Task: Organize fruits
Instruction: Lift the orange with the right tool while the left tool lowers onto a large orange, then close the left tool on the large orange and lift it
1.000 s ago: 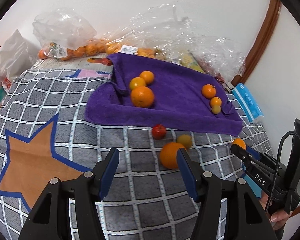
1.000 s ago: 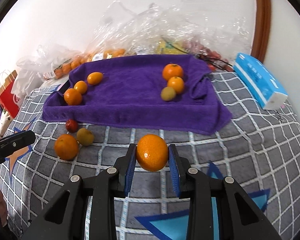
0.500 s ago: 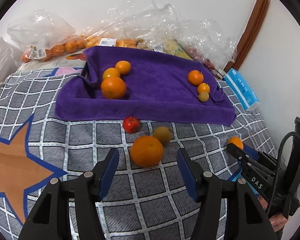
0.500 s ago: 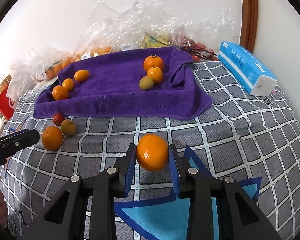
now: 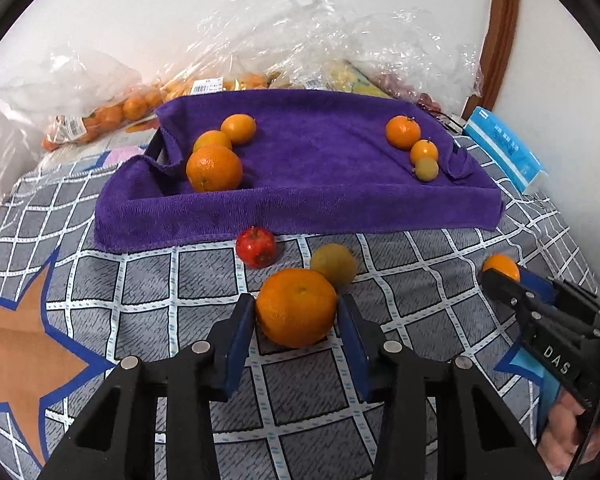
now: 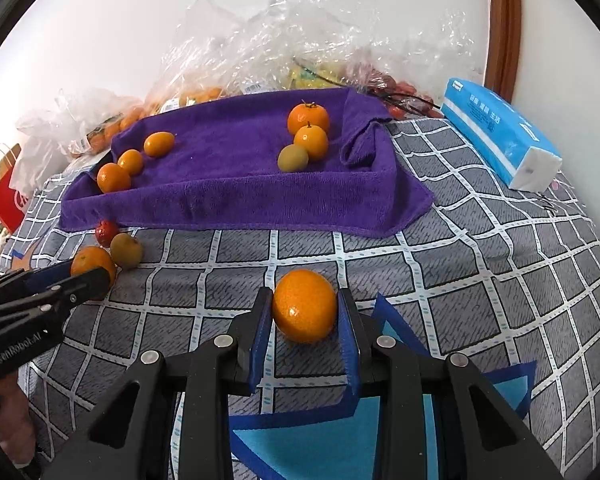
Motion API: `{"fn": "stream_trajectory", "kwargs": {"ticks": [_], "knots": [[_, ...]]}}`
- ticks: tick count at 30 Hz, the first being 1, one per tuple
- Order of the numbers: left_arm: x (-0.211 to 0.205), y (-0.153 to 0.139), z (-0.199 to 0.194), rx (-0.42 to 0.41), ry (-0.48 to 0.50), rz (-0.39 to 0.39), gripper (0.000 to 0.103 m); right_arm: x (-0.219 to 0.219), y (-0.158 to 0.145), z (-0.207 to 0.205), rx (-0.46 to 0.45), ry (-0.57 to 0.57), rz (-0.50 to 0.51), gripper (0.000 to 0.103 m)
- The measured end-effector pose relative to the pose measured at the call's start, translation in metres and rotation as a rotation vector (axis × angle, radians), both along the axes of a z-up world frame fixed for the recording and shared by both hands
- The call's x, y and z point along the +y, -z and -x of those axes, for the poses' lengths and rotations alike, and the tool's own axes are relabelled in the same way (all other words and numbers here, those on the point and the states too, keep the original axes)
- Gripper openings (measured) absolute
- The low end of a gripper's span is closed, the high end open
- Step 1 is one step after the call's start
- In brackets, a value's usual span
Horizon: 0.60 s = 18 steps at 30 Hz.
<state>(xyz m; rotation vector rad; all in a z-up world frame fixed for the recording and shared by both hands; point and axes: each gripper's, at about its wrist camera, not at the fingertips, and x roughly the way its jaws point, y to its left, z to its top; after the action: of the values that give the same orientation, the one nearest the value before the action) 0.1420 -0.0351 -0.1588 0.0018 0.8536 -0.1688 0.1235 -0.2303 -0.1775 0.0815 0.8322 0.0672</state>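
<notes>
While the left gripper (image 5: 296,320) closes its fingers (image 5: 240,332) around the large orange (image 5: 296,306), the fruit sits on the checked cloth (image 5: 148,280) between the blue pads, which flank its widest part; a sliver of gap seems to remain on each side, so it does not look pinched yet. At about one o'clock from that orange lies a dull green fruit (image 5: 334,264), touching or nearly touching it, and at eleven o'clock a small red fruit (image 5: 256,247). Beyond them, toward twelve, the purple towel (image 5: 320,168) carries three oranges at its left end and two small oranges plus a green fruit at its right end. An orange like this is likely firm, moderately heavy and round, with a slightly slick rind, so it is best held across its middle with steady pressure; a grip off-centre could let it roll away. Farther right, the right gripper (image 6: 304,320) is clamped on a smaller orange (image 6: 304,306), held off the cloth. Compared with a second ago, the left fingers stood far wider and the large orange lay ahead of the right finger; now it is centred between them, while the right gripper's hold is unchanged. A blue tissue pack (image 6: 500,132) lies at two o'clock.
</notes>
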Motion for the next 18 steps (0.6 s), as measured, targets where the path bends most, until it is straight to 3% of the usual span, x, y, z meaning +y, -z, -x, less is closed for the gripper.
{"fn": "stream_trajectory", "kwargs": {"ticks": [4,13,18], "knots": [[0.003,0.007,-0.001,0.004,-0.002,0.017,0.040,-0.004,0.001,-0.001,0.000,0.004,-0.027,0.032],[0.017,0.007,-0.001,0.007,-0.014,0.137,0.040,-0.006,0.000,0.002,-0.007,0.021,-0.026,0.032],[0.019,0.008,-0.001,0.010,-0.012,0.156,0.040,-0.007,0.000,0.003,-0.003,0.021,-0.032,0.032]]}}
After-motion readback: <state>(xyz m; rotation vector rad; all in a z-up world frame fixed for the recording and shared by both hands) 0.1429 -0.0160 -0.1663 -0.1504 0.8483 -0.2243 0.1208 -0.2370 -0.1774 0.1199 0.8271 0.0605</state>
